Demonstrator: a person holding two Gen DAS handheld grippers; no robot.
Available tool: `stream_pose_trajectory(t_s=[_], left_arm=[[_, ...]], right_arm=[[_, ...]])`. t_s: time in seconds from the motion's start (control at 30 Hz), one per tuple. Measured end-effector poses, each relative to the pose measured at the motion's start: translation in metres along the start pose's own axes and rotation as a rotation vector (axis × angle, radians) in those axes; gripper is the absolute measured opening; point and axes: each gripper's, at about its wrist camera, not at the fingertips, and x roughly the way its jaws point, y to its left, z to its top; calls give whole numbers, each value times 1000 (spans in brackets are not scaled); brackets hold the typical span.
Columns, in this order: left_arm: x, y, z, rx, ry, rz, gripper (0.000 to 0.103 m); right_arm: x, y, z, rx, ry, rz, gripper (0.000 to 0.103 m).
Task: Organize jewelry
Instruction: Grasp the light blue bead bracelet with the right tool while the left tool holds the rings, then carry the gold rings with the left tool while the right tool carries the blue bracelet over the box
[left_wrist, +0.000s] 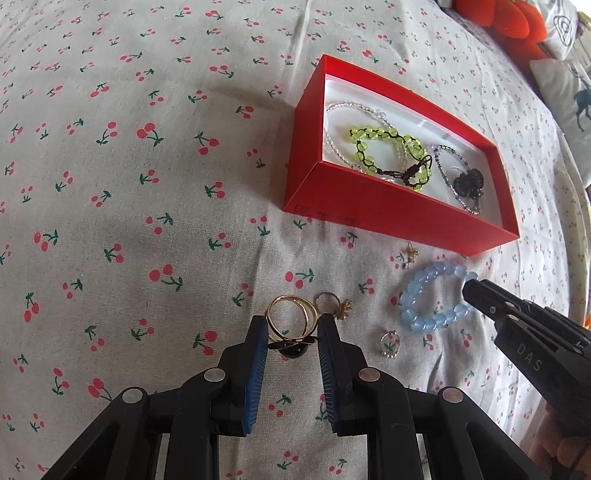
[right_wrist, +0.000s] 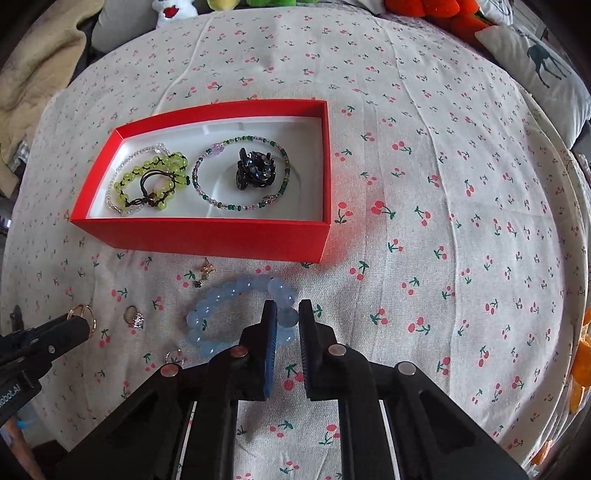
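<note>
A red box (left_wrist: 373, 206) (right_wrist: 207, 232) with a white lining holds a green bead bracelet (left_wrist: 384, 147) (right_wrist: 151, 173), a clear bead string, a dark bead necklace (right_wrist: 240, 173) and a black hair clip (left_wrist: 468, 182) (right_wrist: 256, 174). My left gripper (left_wrist: 292, 325) straddles a gold double ring (left_wrist: 291, 314) on the cloth, with the pads at its sides. My right gripper (right_wrist: 287, 314) (left_wrist: 476, 291) has its jaws around one side of a blue bead bracelet (right_wrist: 236, 299) (left_wrist: 428, 299), narrowly apart.
Small pieces lie on the cherry-print cloth (left_wrist: 147, 184): a gold ring with a charm (left_wrist: 334, 304) (right_wrist: 133, 316), a small silver ring (left_wrist: 389, 343) (right_wrist: 174, 356), a gold earring (left_wrist: 409, 254) (right_wrist: 206, 269). Plush toys (right_wrist: 436, 11) and pillows (right_wrist: 539, 66) line the far edge.
</note>
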Motion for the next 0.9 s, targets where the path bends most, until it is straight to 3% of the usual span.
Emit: stream_pose_trajectory(t_s=[0.73,0.9], left_arm=[[-40,0,9,-15,-104,-81,22],[-58,-6,24,33,-135,-100,22]], right_arm=[[-89,-7,-15,75,-205,182,12],[-102,-9,-11,116,-249,233,12]])
